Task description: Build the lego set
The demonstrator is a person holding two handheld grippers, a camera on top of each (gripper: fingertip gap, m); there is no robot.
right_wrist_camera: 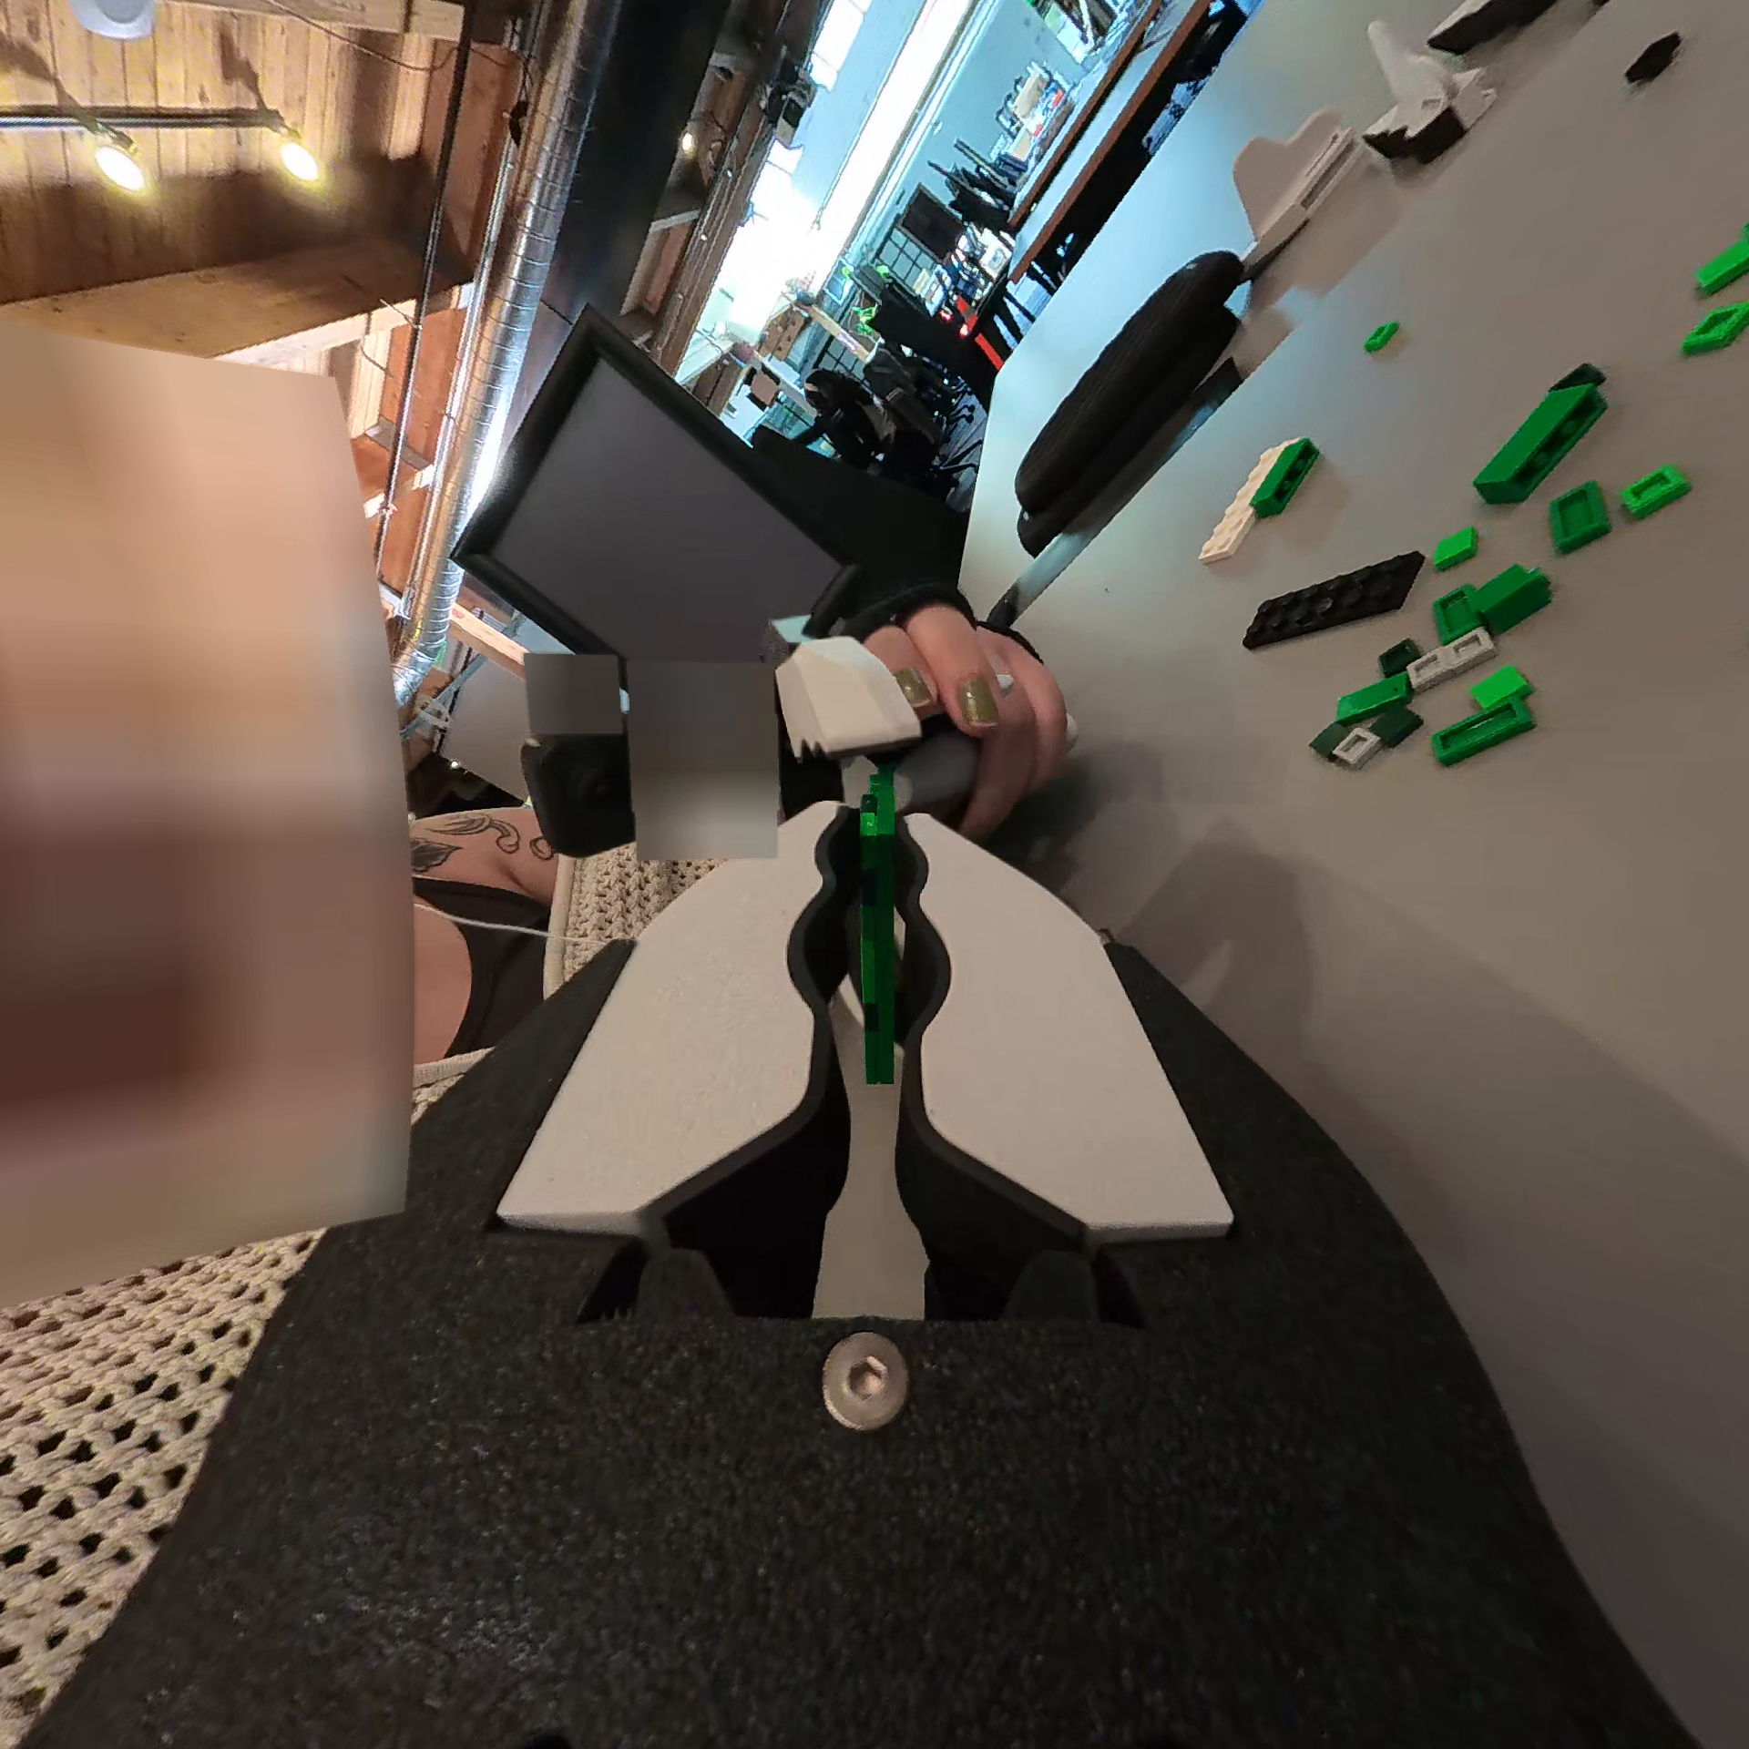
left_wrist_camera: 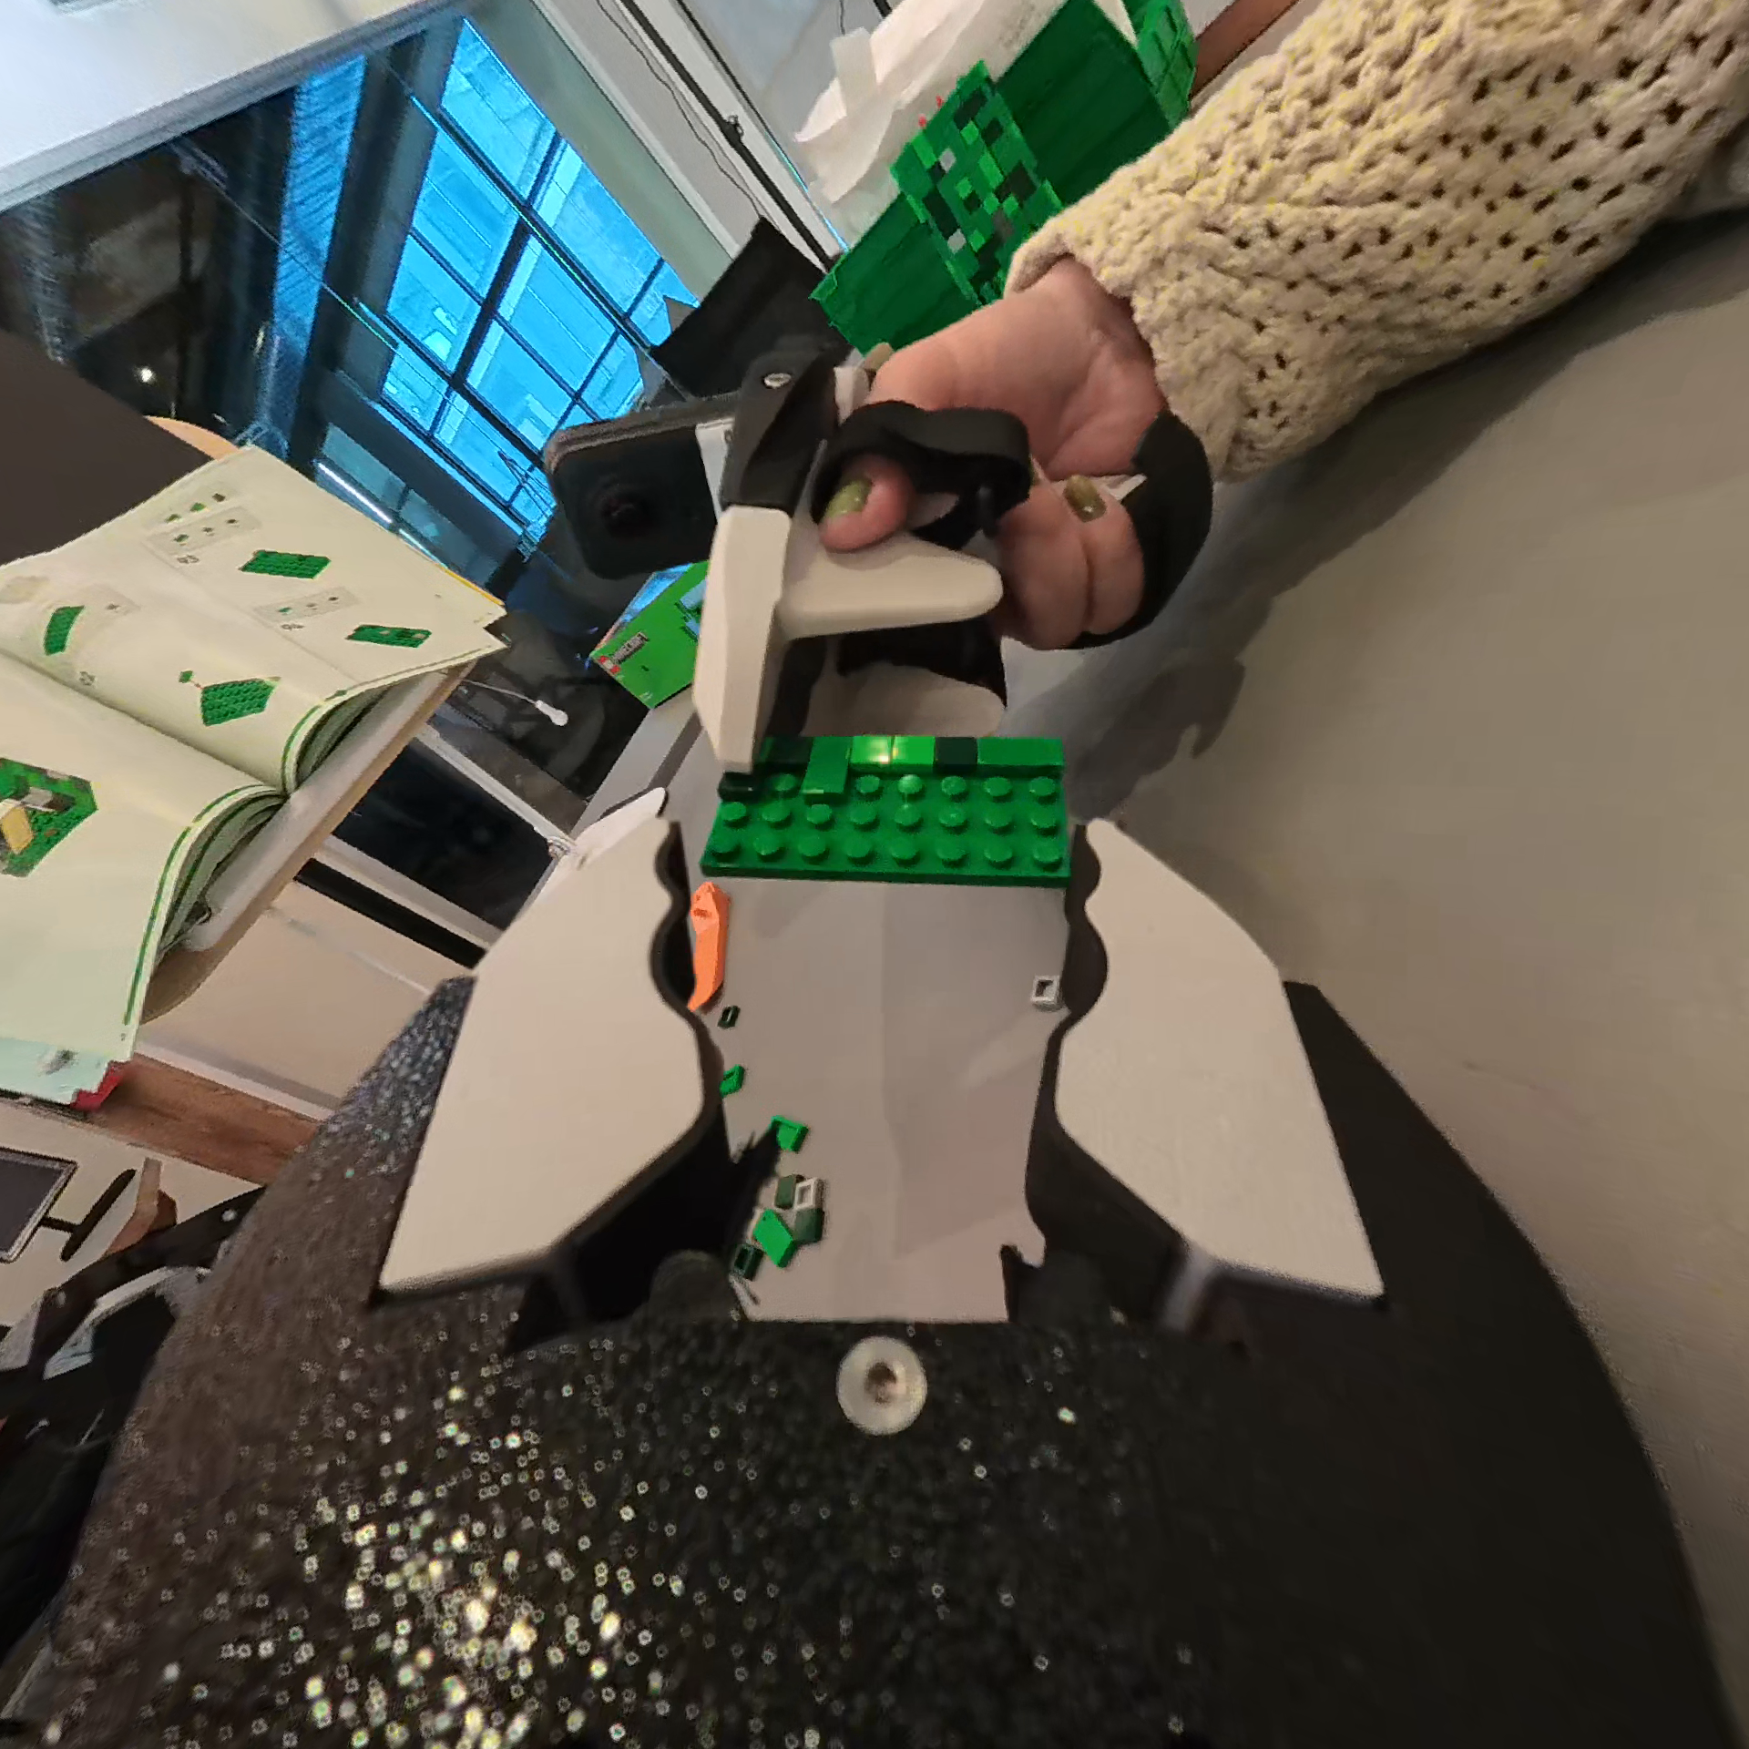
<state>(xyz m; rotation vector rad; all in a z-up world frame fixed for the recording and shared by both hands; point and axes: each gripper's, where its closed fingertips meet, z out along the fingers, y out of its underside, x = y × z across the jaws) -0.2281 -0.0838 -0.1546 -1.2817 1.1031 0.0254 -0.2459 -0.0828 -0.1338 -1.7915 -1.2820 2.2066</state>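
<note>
A green studded plate (left_wrist_camera: 890, 833) is held in the air over the grey table (left_wrist_camera: 1514, 852). A row of smooth tiles (left_wrist_camera: 909, 757) in light and dark green runs along its far edge. My left gripper (left_wrist_camera: 880, 842) is spread wide, with its fingertips against the plate's two short ends. My right gripper (right_wrist_camera: 871, 833) is shut on the same plate (right_wrist_camera: 878, 946), which I see edge-on between its fingers. In the left wrist view the right gripper (left_wrist_camera: 757, 748) comes down onto the plate's far left corner. The left gripper (right_wrist_camera: 852, 729) shows beyond the plate in the right wrist view.
An open instruction booklet (left_wrist_camera: 189, 710) rests on a stand at the left. A green box (left_wrist_camera: 994, 189) stands behind. An orange brick separator (left_wrist_camera: 708, 937) and loose green pieces (left_wrist_camera: 786, 1202) lie on the table. More loose pieces (right_wrist_camera: 1476, 615), a black plate (right_wrist_camera: 1334, 596) and a black case (right_wrist_camera: 1126, 407) lie to the right.
</note>
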